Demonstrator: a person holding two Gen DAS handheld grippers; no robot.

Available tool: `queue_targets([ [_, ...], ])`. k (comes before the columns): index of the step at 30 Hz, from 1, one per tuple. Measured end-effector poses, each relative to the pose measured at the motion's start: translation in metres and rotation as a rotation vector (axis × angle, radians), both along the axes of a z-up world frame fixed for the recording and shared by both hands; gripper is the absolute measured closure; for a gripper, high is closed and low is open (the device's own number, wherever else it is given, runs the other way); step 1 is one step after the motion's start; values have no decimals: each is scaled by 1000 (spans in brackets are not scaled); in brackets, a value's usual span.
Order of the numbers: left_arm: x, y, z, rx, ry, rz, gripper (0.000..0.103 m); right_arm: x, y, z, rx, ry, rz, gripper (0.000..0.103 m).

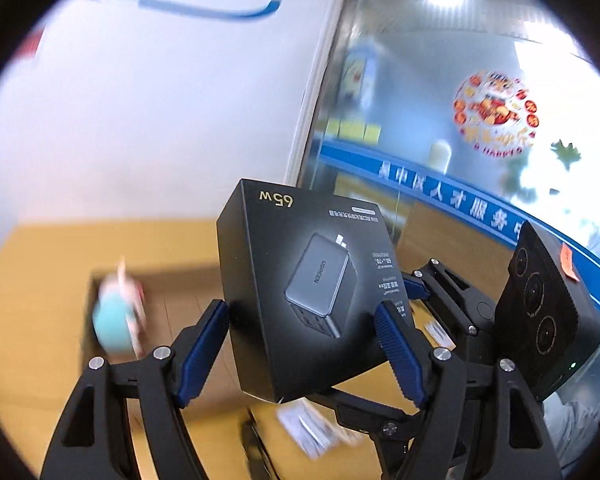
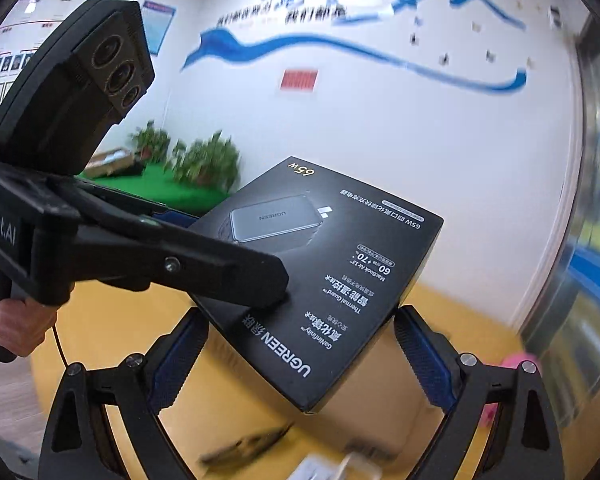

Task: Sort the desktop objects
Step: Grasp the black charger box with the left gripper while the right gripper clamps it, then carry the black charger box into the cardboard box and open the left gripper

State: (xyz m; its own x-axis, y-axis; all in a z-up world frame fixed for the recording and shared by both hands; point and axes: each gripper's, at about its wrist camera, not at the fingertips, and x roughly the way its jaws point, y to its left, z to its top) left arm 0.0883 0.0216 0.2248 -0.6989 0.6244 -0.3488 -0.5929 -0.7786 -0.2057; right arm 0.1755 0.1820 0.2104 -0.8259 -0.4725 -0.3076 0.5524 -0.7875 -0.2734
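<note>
Left hand-held gripper (image 1: pixel 302 344) and right hand-held gripper (image 2: pixel 300 354) pinch black charger box (image 1: pixel 300 280) aloft; uneven pull could twist it loose onto worktop (image 1: pixel 40 280).

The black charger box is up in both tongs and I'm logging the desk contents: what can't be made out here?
- Left wrist view: teal and pink item in the cardboard tray, motion-blurred.
- Left wrist view: white packets, blurred, partly behind the black charger box.
- Right wrist view: pink object, blurred, cut by the right tongs.
</note>
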Motion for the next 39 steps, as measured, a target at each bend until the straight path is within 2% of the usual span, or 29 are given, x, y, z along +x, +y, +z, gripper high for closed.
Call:
queue_targets([
  [6,-23,0,72,-3,168,4,28,-28,-6,77,-14,162,-2,8],
  [11,-49,1,103,1,229,23,28,-58,-9,122,-39,230,12,8],
  [15,-83,1,111,-8,232,44,28,-103,-18,133,-57,230,33,8],
  [19,-127,-1,104,-25,198,64,28,-152,-18,128,-58,216,47,8],
  [22,-165,-1,87,-41,154,82,28,-192,-20,115,-52,178,62,8],
  [26,-222,-5,45,-34,30,89,28,-255,-18,88,-63,79,72,8],
  [30,-279,2,-23,-57,-127,96,28,-315,-17,33,-89,-74,66,8],
  [34,-327,6,-92,-54,-297,103,28,-373,-12,-37,-120,-266,46,8],
  [36,-346,11,-127,-65,-384,114,28,-399,-11,-77,-125,-360,30,8],
  [39,-360,18,-165,-115,-470,121,28,-423,-13,-123,-103,-460,25,8],
])
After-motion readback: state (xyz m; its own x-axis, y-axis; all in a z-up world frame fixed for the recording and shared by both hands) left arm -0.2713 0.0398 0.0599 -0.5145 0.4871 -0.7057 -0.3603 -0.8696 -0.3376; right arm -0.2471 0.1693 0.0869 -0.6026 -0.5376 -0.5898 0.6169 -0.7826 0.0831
